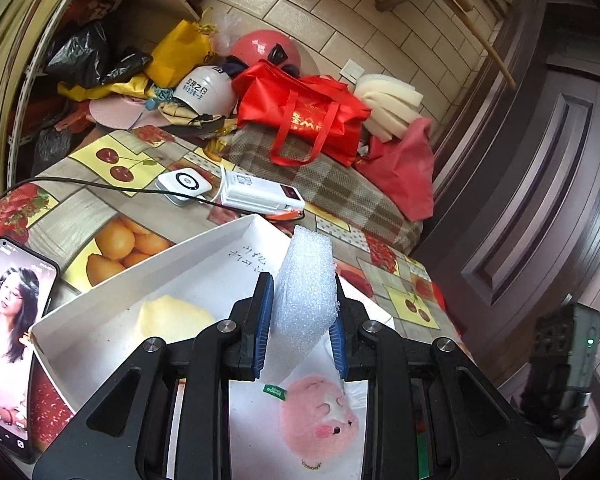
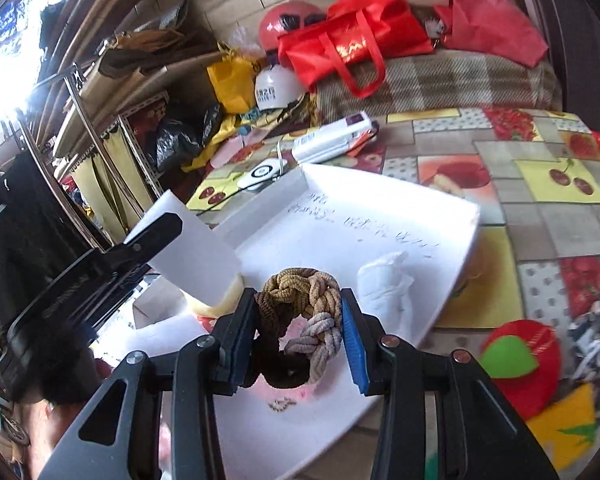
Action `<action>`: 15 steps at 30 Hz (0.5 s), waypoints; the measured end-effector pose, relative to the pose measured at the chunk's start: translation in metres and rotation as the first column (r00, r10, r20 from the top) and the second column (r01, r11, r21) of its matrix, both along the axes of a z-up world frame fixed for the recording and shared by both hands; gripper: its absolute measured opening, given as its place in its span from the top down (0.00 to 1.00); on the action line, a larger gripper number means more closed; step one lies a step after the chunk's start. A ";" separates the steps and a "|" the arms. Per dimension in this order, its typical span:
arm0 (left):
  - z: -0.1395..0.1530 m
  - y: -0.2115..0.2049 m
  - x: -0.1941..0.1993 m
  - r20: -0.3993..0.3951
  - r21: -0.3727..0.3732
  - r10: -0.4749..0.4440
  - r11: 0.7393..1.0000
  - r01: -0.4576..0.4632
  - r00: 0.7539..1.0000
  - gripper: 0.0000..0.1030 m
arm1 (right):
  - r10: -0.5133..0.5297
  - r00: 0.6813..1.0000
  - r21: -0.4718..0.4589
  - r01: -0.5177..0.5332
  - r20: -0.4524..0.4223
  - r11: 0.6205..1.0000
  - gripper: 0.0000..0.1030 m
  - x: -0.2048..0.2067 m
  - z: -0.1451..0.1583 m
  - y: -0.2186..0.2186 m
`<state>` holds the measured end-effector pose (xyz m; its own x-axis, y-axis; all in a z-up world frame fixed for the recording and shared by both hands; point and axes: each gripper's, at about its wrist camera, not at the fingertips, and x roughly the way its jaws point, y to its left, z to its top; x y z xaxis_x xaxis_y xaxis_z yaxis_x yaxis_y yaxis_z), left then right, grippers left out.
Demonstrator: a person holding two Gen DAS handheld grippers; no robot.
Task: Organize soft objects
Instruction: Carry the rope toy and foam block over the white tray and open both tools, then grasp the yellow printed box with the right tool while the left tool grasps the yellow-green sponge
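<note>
In the left wrist view my left gripper [image 1: 302, 280] is shut on a white foam block [image 1: 306, 292], held upright over a shallow white box [image 1: 148, 268]. A yellow sponge [image 1: 172, 320] and a pink plush toy [image 1: 320, 416] lie in the box. In the right wrist view my right gripper [image 2: 296, 294] is shut on a braided rope ring [image 2: 300, 308] in brown, tan and grey, above the same box [image 2: 380, 208]. A crumpled white cloth [image 2: 384, 284] lies in it. At left the foam block [image 2: 196, 252] shows above the yellow sponge [image 2: 216, 304].
A phone [image 1: 8, 336] with a lit screen leans at the box's left. A white power bank [image 1: 260, 196], a round charger [image 1: 184, 184] and a black cable lie behind the box. Red bags [image 1: 308, 120] sit on a plaid cushion. A red and green soft item [image 2: 520, 360] lies at right.
</note>
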<state>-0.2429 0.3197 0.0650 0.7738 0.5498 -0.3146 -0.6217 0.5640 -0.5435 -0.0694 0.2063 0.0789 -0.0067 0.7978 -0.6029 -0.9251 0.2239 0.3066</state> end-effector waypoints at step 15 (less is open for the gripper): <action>0.012 -0.013 -0.016 -0.034 0.111 0.204 0.974 -0.200 0.978 0.00 | -0.027 1.000 0.064 0.027 -0.003 0.998 0.00 -0.009 -0.006 0.002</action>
